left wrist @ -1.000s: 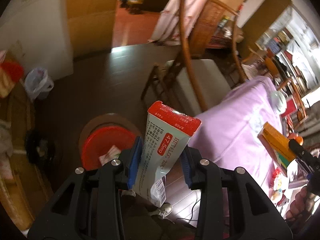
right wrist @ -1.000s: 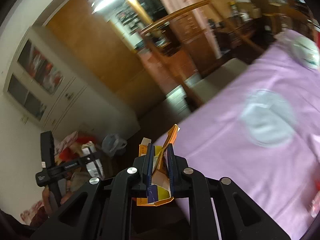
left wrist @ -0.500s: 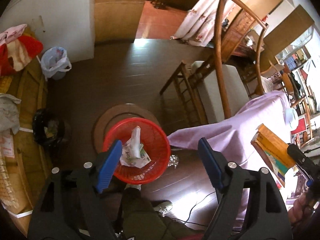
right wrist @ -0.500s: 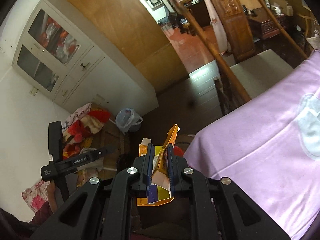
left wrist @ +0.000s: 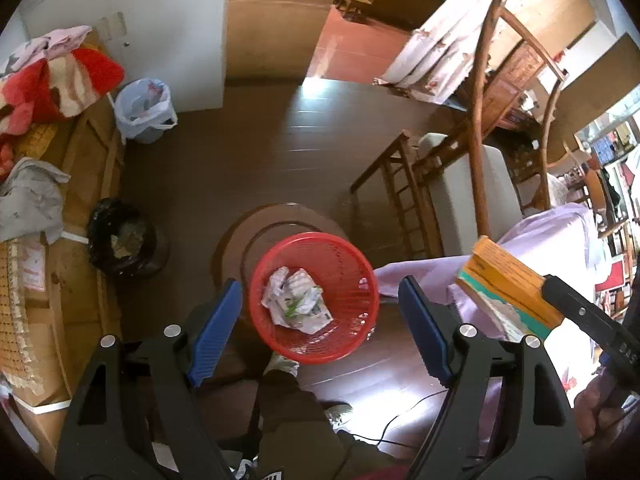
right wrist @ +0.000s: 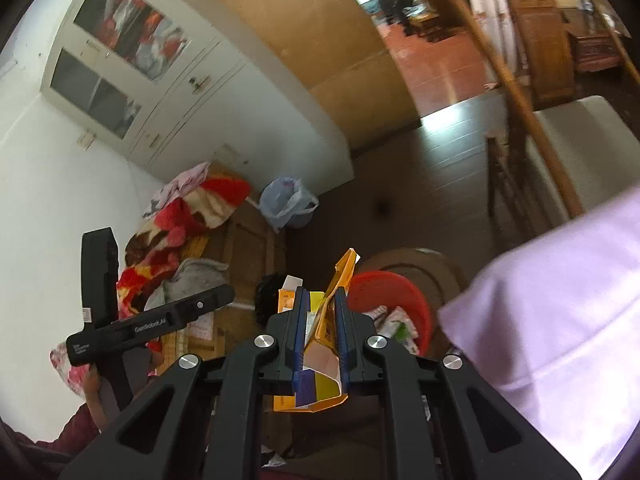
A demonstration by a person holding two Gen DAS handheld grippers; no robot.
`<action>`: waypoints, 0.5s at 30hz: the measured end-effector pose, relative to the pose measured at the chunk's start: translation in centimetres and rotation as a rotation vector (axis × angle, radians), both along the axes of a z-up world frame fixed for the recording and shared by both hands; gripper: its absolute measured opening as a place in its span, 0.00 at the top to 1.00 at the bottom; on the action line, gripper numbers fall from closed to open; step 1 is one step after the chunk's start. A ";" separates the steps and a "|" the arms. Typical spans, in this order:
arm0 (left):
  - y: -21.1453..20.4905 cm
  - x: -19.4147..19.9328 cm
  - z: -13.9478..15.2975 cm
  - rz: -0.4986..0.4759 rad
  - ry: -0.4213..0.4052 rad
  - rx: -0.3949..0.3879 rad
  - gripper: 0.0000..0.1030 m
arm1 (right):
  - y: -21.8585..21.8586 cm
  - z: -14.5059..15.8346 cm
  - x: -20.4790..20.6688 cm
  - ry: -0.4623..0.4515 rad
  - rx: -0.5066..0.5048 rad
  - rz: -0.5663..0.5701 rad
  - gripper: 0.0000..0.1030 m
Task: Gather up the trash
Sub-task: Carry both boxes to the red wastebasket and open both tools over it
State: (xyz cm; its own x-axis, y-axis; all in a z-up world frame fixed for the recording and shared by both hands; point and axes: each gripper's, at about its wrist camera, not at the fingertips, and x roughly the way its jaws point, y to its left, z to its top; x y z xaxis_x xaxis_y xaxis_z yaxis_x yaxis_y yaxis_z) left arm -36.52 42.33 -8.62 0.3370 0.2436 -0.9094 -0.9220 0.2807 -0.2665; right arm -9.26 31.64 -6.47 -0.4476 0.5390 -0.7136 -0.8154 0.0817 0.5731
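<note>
The crumpled wrapper [left wrist: 297,303] lies in the red basket [left wrist: 352,264] on the floor. My left claw [left wrist: 320,328] hangs wide apart, empty, above it. My right claw [right wrist: 320,322], starting to loosen, pinches the orange box [right wrist: 326,320]. Next I think I must bring that box over the basket and let go.

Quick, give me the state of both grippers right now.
Left gripper: open, holding nothing, above the red mesh plastic basket.
Right gripper: jaws starting to open, flattened orange cardboard box between the pads.
</note>
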 end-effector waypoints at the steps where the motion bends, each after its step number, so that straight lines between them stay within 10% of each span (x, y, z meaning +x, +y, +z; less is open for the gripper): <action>1: 0.1 -0.3 0.0 0.007 0.006 -0.001 0.23 | 0.6 -0.5 -0.5 0.017 -0.012 0.015 0.83; 3: 0.3 -0.7 0.0 0.018 0.013 -0.001 0.22 | 1.4 -1.1 -0.9 0.042 -0.034 0.019 0.63; 15: 0.4 2.3 0.3 -0.082 0.001 0.018 0.19 | -2.3 0.5 3.1 0.016 -0.012 -0.140 0.60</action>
